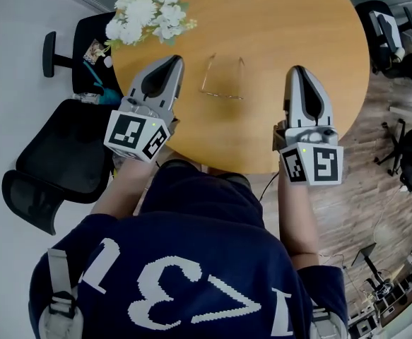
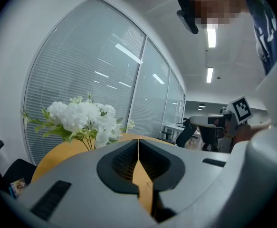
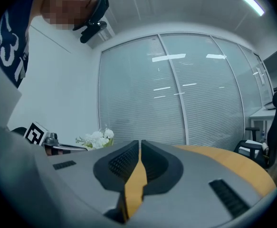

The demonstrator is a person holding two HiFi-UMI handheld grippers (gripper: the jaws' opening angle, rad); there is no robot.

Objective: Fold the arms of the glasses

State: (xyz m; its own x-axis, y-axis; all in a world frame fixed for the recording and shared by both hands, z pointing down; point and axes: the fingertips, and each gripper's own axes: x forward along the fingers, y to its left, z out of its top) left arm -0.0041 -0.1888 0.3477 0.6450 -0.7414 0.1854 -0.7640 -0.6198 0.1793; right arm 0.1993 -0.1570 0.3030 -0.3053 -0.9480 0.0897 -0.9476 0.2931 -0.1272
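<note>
Bright, even indoor light fills all three views. Long white ceiling strip lights (image 2: pixel 211 34) glow overhead, and their streaks glare on the curved glass wall with closed blinds (image 3: pixel 176 99). The round orange-brown wooden table (image 1: pixel 290 20) carries only faint, soft shadows. Both gripper views bulge like a fisheye, with black corners. The grey plastic left gripper (image 2: pixel 138 141), close to its lens, looks slightly soft.

A: Any text that reads?
B: Big white digits on the navy shirt (image 1: pixel 191 217). A 3 is clear; the strokes beside it look like 1s and a 7. Full number unsure.
A: Marker cubes?
B: On the left gripper (image 1: pixel 172 62) and right gripper (image 1: pixel 297 70), black-white code squares, no letters.
</note>
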